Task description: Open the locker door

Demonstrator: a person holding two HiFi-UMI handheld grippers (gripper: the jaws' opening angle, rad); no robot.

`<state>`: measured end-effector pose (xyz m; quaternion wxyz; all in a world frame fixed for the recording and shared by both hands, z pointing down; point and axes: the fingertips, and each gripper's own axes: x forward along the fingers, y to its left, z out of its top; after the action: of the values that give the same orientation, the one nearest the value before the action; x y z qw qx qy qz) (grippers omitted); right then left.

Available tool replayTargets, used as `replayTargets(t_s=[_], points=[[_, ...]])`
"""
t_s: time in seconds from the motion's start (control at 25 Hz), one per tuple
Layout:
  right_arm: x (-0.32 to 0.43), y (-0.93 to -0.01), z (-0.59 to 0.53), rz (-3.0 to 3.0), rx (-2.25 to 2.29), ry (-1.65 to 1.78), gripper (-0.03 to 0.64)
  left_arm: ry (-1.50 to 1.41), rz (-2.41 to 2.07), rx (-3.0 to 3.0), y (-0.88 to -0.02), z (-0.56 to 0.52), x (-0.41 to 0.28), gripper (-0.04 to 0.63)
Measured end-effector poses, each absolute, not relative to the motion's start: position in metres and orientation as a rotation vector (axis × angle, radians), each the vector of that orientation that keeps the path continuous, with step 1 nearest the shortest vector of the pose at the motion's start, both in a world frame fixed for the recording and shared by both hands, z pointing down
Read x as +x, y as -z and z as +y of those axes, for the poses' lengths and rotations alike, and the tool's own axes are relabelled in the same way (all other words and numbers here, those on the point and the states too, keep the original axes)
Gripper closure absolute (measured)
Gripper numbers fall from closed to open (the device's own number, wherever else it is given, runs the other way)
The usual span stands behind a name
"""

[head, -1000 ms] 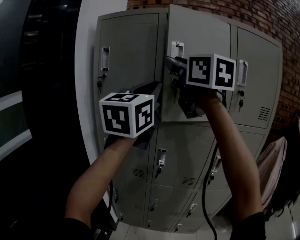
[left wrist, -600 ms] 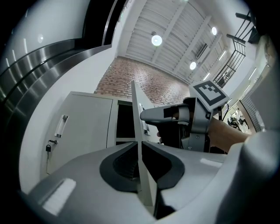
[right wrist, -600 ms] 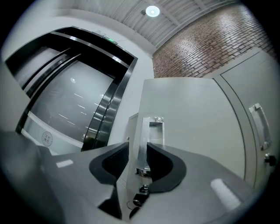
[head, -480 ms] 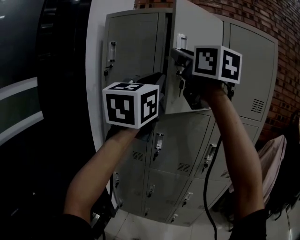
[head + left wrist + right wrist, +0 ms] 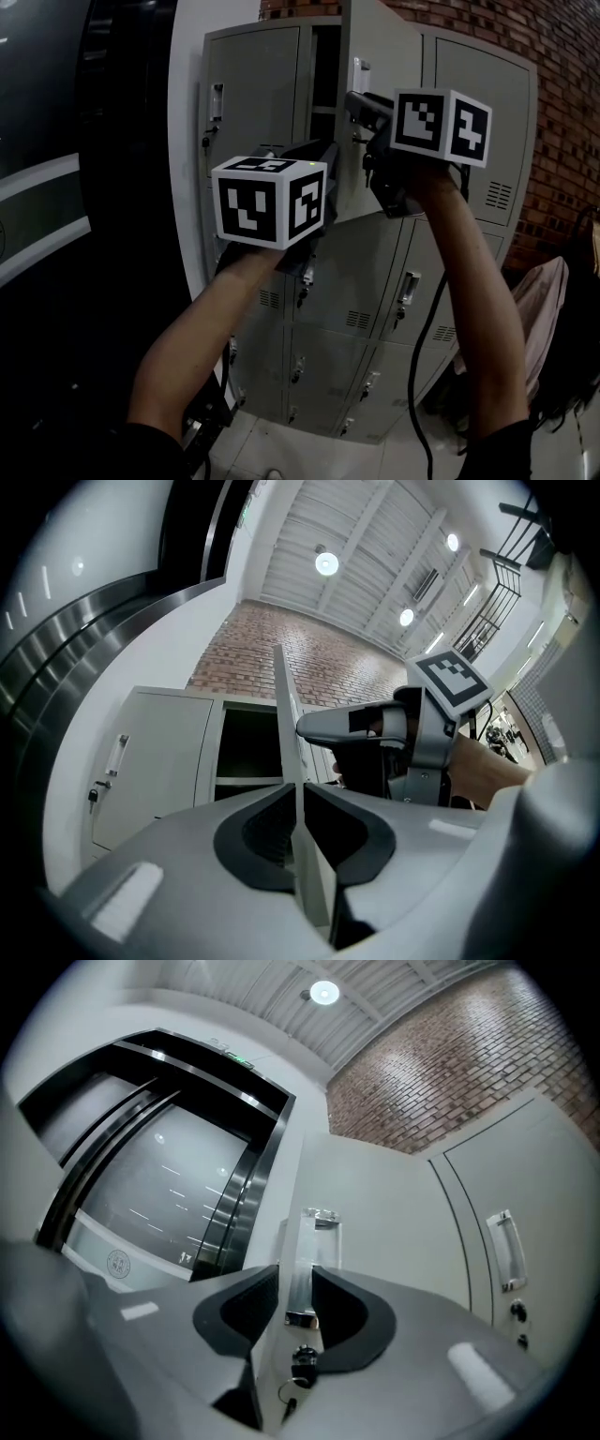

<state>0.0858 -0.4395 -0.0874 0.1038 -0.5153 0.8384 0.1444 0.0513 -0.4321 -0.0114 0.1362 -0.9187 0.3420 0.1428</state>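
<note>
The grey upper middle locker door [image 5: 389, 52] stands swung out from its dark compartment [image 5: 323, 70]. My right gripper [image 5: 361, 105] is at the door's chrome handle [image 5: 309, 1241]. Its jaws are closing, with the handle between them and the pads touching its sides. A key hangs from the lock [image 5: 300, 1365] just below. My left gripper [image 5: 328, 155] sits lower left at the door's free edge. In the left gripper view that thin edge [image 5: 286, 724] runs upright between the jaws of the left gripper [image 5: 300, 808], which close tightly around it.
Closed grey lockers [image 5: 253, 103] surround the open one, with more rows below [image 5: 356, 319]. A white pillar [image 5: 187, 112] and dark glass lie to the left, a brick wall [image 5: 562, 112] to the right. A cable [image 5: 417, 366] hangs under my right arm.
The door has swung further out from the cabinet, showing more of the dark compartment. Both grippers have moved with it, the left one rising slightly.
</note>
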Motion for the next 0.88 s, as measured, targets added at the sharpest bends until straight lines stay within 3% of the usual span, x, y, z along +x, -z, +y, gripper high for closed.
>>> replayTargets(t_s=[0.88], points=[[0.094, -0.016, -0.346, 2.503, -1.587, -0.486, 0.525, -0.352, 1.111, -2.705, -0.063, -0.350, 0.053, 0.591]])
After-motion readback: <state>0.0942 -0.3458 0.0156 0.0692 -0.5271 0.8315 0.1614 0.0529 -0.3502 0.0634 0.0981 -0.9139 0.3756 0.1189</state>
